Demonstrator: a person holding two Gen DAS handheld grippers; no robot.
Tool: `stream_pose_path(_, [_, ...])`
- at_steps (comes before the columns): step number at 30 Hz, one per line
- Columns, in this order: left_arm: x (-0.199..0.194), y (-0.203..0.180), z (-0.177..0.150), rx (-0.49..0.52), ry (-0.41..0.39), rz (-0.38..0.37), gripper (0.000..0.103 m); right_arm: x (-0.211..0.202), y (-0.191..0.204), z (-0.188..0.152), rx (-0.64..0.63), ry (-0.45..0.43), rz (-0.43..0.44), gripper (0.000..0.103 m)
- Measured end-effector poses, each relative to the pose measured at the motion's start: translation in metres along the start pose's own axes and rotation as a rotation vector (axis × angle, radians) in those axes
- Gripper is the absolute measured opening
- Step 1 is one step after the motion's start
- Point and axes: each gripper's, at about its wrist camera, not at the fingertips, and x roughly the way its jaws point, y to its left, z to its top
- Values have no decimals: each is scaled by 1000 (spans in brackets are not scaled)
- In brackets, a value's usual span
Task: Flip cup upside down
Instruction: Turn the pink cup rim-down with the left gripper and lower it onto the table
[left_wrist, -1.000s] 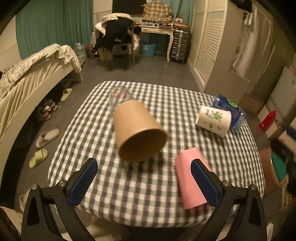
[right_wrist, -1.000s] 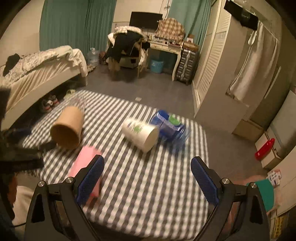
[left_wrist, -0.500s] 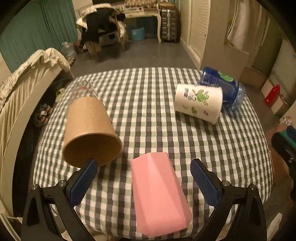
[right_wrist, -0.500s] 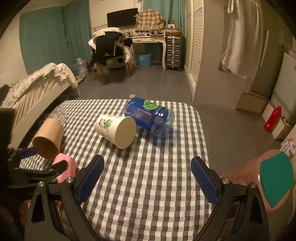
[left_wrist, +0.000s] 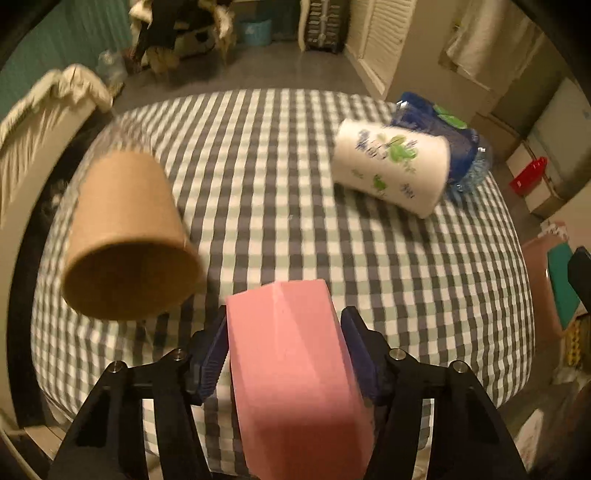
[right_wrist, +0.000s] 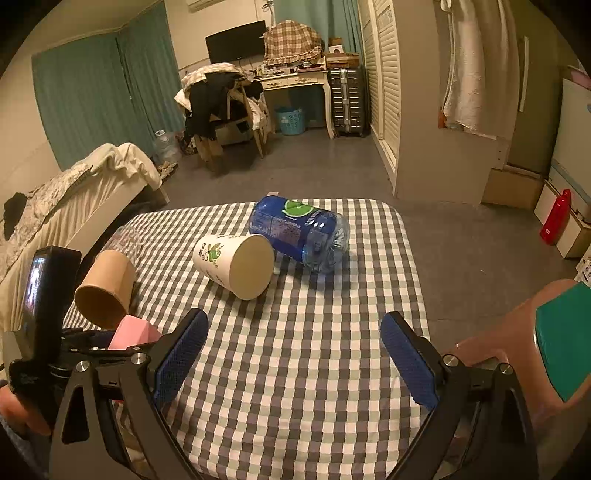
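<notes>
A pink faceted cup lies on its side at the near edge of the checked table. My left gripper is shut on the pink cup, one blue pad on each side. The cup also shows in the right wrist view, low at the left behind my left gripper. My right gripper is open and empty above the table's near right part.
A brown paper cup lies on its side left of the pink cup, mouth toward me. A white printed cup and a blue water bottle lie at the far right. A clear glass lies behind the brown cup.
My left gripper moved right from the brown cup to the pink cup and closed on it. My right gripper pulled back and stayed open.
</notes>
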Motion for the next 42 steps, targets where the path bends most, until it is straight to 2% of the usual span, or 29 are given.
stream_pose_path(12, [-44,-26,26,32,-262,13,56,-5,-8,0,38,-15,-8,95])
stream_pose_path(16, [-53,-35,13,45,-457,61,56,-1,-5,-2,27,-7,-13,95])
stream_pose_path(18, [-50,-38,10,63,-538,83,56,1,-3,-2,23,-5,-21,95])
stream_pose_path(20, [-44,-36,8,75,-587,88,56,3,-2,-2,22,-3,-27,95])
stream_pose_path(24, [-26,-31,3,66,-576,28,56,6,1,-3,9,-1,-35,95])
stream_pose_path(26, [-28,-32,-3,80,-589,25,56,7,2,-3,4,0,-39,95])
stream_pose_path(29, [-33,-34,-15,102,-564,8,56,9,2,-3,7,2,-43,95])
stream_pose_path(33, [-38,-32,-27,106,-510,6,56,10,2,-2,11,2,-44,95])
stream_pose_path(39, [-39,-32,-21,98,-403,23,57,7,5,-3,1,-4,-40,95])
stream_pose_path(42, [-34,-34,-16,92,-403,34,57,6,4,-3,2,-4,-42,95])
